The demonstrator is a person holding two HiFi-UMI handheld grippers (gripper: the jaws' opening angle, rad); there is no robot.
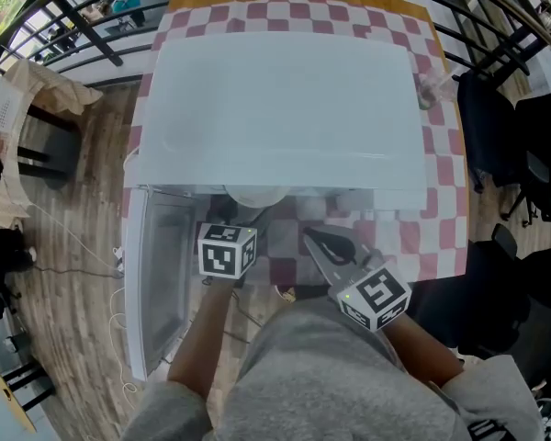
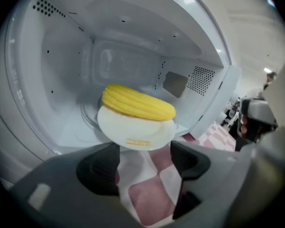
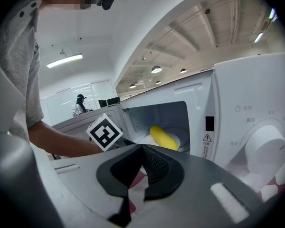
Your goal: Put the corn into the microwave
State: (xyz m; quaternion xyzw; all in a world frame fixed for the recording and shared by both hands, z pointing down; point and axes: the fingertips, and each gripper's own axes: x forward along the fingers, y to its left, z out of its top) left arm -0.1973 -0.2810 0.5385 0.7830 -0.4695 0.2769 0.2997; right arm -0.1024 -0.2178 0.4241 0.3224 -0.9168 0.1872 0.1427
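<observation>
A yellow corn cob (image 2: 137, 103) lies on a small white plate (image 2: 133, 133) at the front of the open white microwave (image 1: 285, 108), just inside its cavity (image 2: 47, 80). My left gripper (image 2: 142, 153) is open right in front of the plate; only the checked cloth shows between its fingers. In the head view the left gripper (image 1: 230, 226) points into the opening beside the swung-out door (image 1: 161, 283). The right gripper (image 1: 317, 239) hangs back in front of the microwave, shut and empty (image 3: 143, 151). From there the corn (image 3: 164, 137) shows inside the cavity.
The microwave stands on a table with a pink and white checked cloth (image 1: 441, 154). Its control dial (image 3: 263, 146) is right of the opening. Black chairs (image 1: 523, 163) stand at the right, cables lie on the wood floor (image 1: 83, 265), and a person (image 3: 80, 104) stands far off.
</observation>
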